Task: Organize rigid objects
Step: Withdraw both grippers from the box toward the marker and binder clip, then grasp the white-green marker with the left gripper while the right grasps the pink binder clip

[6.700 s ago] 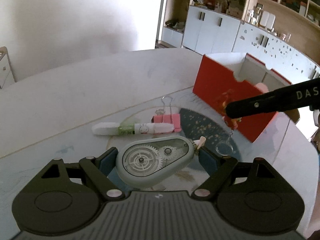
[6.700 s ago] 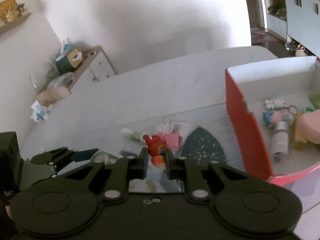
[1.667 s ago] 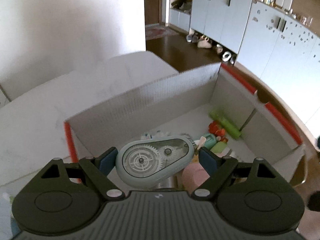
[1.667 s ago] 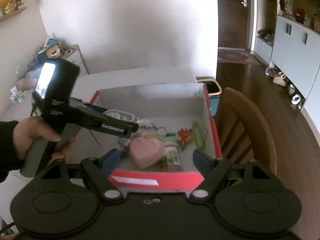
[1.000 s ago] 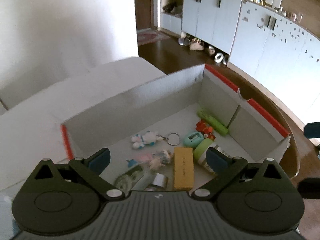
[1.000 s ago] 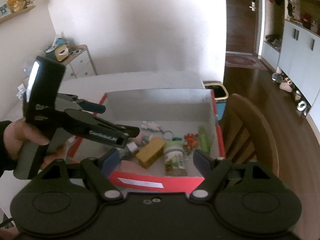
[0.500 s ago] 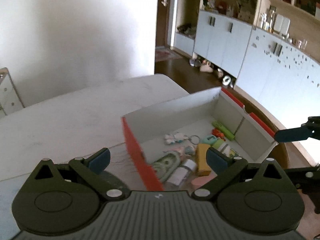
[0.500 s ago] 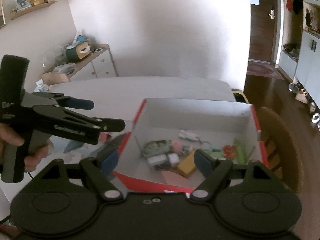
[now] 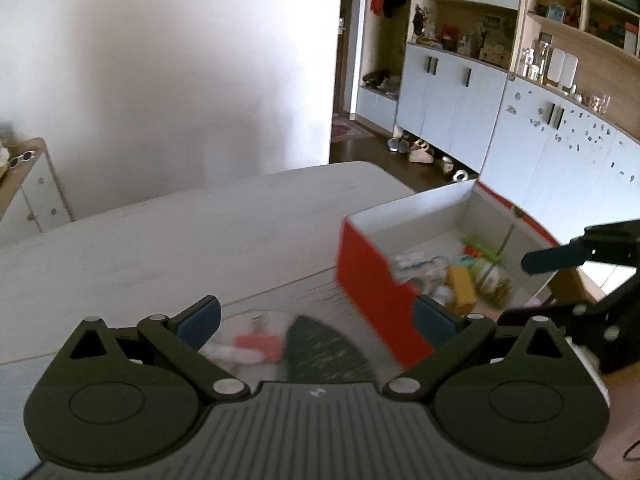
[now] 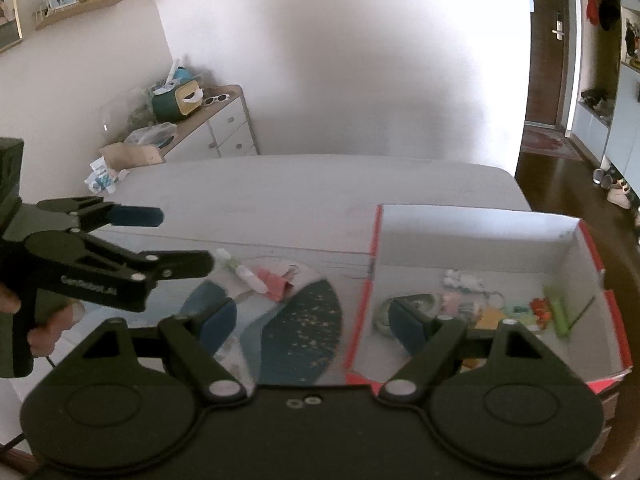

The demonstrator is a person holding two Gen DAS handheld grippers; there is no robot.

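My left gripper (image 9: 316, 316) had just dropped the tape roller (image 10: 408, 306) into the box (image 10: 362, 300) and swung back toward the mat (image 10: 298, 332); its jaws stood wide and empty. My right gripper (image 10: 312, 320) was spread and empty too. So, I judged, two pieces remained outside: a pink clip (image 10: 276, 280) with wire handles and a slim white tube (image 10: 244, 272), lying together on the mat. The box was red card, white inside, holding small hard plastic trinkets.
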